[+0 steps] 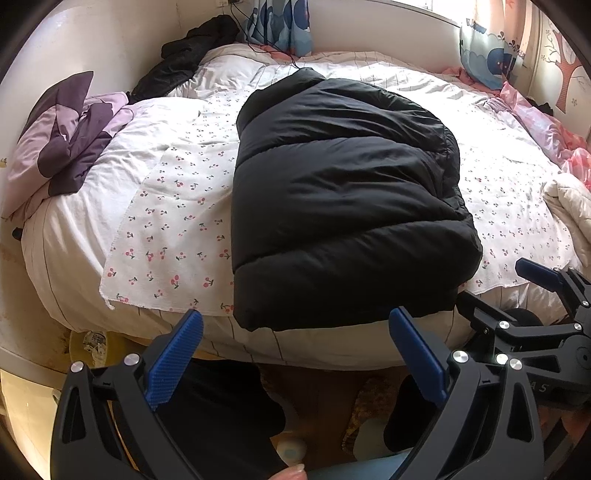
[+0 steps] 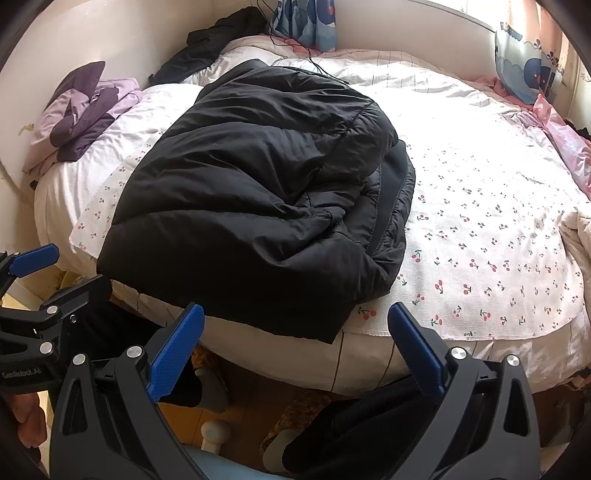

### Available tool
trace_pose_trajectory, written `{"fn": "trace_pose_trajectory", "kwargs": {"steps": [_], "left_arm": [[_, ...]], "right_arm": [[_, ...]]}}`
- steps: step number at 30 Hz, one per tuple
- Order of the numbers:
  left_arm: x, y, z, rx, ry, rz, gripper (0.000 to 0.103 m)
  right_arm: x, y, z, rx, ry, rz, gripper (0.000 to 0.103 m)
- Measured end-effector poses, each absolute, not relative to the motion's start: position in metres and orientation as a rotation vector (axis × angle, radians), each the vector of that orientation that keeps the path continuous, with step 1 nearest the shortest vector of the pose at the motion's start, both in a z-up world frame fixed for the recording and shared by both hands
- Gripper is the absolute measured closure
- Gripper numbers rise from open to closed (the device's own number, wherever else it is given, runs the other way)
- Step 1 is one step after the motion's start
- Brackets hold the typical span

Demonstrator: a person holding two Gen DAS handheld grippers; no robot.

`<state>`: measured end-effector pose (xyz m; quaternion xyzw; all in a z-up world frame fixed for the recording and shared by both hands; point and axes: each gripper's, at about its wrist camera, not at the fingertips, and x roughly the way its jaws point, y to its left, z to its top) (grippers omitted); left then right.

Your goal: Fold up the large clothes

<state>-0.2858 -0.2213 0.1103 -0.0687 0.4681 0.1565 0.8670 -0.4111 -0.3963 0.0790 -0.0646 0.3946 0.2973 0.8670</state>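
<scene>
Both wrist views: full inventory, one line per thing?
jacket: 1, black puffer, folded, near bed edge, on the cloth
cloth: 1, white with cherry print, under the jacket
bed: 1, white striped cover
purple bedding: 1 heap, lilac and dark purple, far left of bed
dark garment: 1, black, far left corner by the wall
cable: 1, black, far end of bed
curtains: 2, blue print, behind bed
pink bedding: 1, right edge
left tool: open, short of the jacket
right tool: open, short of the jacket
</scene>
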Motion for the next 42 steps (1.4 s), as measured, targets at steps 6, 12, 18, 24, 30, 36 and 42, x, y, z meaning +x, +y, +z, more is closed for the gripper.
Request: {"fn": "trace_pose_trajectory", "kwargs": {"steps": [6, 12, 18, 24, 30, 36, 42], "left_arm": [[-0.282, -0.223, 0.110, -0.122, 0.975, 0.340, 0.007], [-0.279, -0.221, 0.109, -0.126, 0.973, 0.331, 0.007], [-0.276, -0.220, 0.108, -0.140, 0.971, 0.314, 0.007], [-0.274, -0.219, 0.106, -0.157, 0.972, 0.300, 0.007], [-0.277, -0.218, 0.107, -0.180, 0.970, 0.288, 0.007], [-0.281, -0.218, 0.109, -0.179, 0.968, 0.300, 0.007], [-0.287, -0.217, 0.112, -0.167, 0.962, 0.324, 0.007]], "right_arm": [[-0.408, -0.394, 0.079, -0.139, 0.827, 0.622, 0.007], [-0.403, -0.391, 0.077, -0.144, 0.833, 0.620, 0.007], [-0.399, -0.388, 0.076, -0.151, 0.838, 0.617, 0.007], [-0.399, -0.385, 0.076, -0.156, 0.842, 0.613, 0.007], [-0.401, -0.384, 0.078, -0.162, 0.837, 0.611, 0.007], [-0.406, -0.384, 0.081, -0.167, 0.824, 0.606, 0.007], [-0.410, -0.387, 0.083, -0.166, 0.815, 0.605, 0.007]]}}
